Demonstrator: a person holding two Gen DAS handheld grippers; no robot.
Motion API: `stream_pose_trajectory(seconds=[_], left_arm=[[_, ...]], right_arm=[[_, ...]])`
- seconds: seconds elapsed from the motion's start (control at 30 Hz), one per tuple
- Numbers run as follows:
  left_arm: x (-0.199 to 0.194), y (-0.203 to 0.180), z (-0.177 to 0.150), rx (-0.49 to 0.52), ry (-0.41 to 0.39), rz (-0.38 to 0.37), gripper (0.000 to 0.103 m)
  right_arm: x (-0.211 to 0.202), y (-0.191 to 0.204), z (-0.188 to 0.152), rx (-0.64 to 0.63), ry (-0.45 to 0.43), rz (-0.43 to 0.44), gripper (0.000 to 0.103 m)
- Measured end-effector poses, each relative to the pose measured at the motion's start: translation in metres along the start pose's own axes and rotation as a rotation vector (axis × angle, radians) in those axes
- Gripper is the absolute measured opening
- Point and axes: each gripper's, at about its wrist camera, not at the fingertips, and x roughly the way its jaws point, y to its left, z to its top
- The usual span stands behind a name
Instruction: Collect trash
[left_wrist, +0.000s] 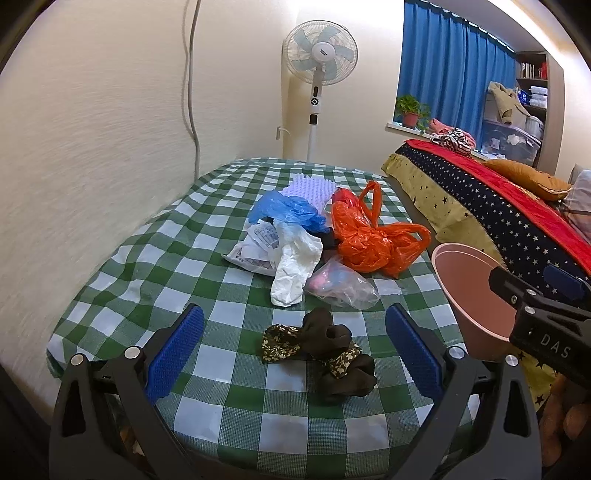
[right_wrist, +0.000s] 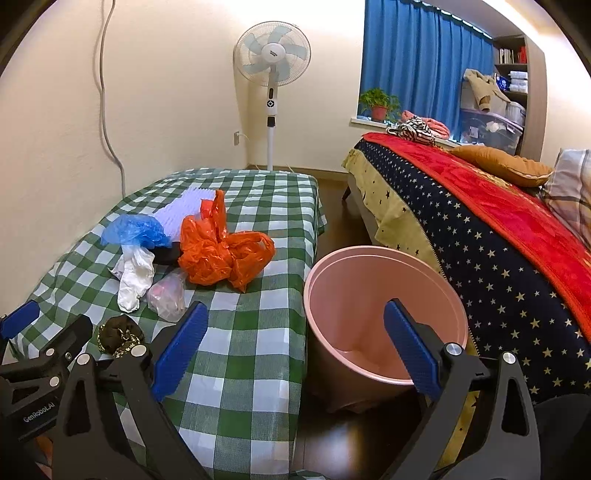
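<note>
Hovering with fingers spread wide and empty, the left gripper (left_wrist: 294, 343) frames a dark floral cloth (left_wrist: 322, 355) near the checkered desk's (left_wrist: 236, 417) front edge; the right gripper (right_wrist: 295, 347), likewise open, faces a pink bin (right_wrist: 373, 314) off the desk's right edge. Plastic bags (left_wrist: 369, 236) sit mid-desk.

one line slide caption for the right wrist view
Open right gripper hovers between a pink bin and bags on a checked table.
</note>
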Motion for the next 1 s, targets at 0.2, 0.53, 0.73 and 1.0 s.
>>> stream_pose_trajectory(seconds=[0.2,0.53,0.73,1.0], left_arm=[[-0.0013,-0.0021,-0.0004,-0.006,0.000,-0.003,0.095],[-0.0030,-0.0030,0.0010,-0.012,0.001,-0.006,0.095],[-0.0007,-0.0004,0.0009,-0.014,0.004,-0.010,0.095],[-0.0011,-0.0009,0.0005,-0.011,0.002,-0.010,0.095]], right_arm=[[0.0024,0.0007,-0.0010,-0.007,0.014,-0.005,0.094],[0.0029,-0.0003,-0.0037,-0.008,0.005,-0.015,0.094],[0.0025,0.0002,-0.0030,-0.011,0.004,-0.012,0.094],[0.0028,0.0027,-0.0009,-0.011,0.006,-0.011,0.094]])
